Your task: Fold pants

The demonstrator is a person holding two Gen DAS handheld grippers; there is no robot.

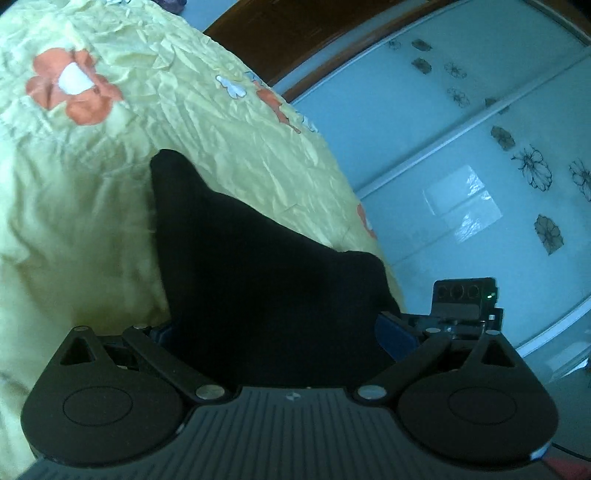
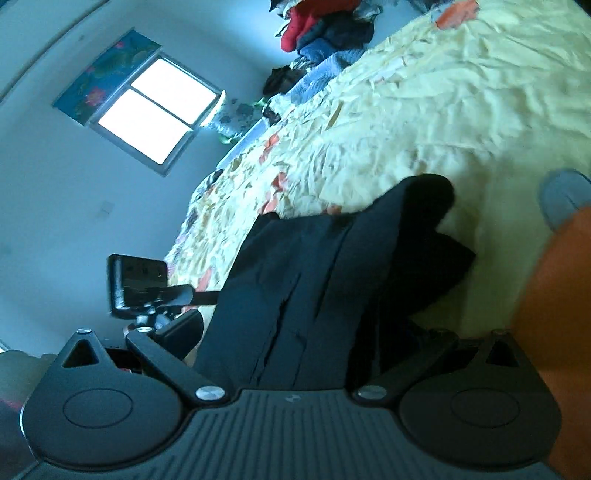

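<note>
Pants (image 1: 258, 280) gripped by both grippers, L (image 1: 275, 332) + R (image 2: 295, 332) | fabric hides fingers | yellow bedspread (image 1: 92, 184) behind | clothes pile (image 2: 325, 26) far

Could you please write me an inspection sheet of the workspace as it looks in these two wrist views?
Surface: bed with a wrinkled yellow floral bedspread.
Job's things: black pants, bunched and partly draped on the bedspread, running into both hand-held grippers.
Clutter: pile of clothes at the far end of the bed.
Grippers: left hand-held gripper and right hand-held gripper each have pants fabric between the fingers; fingertips are hidden, so the grip cannot be confirmed.
Cables: nothing seen.
Surroundings: bright window; pale wardrobe doors with flower prints; an orange sleeve at the right edge.
</note>
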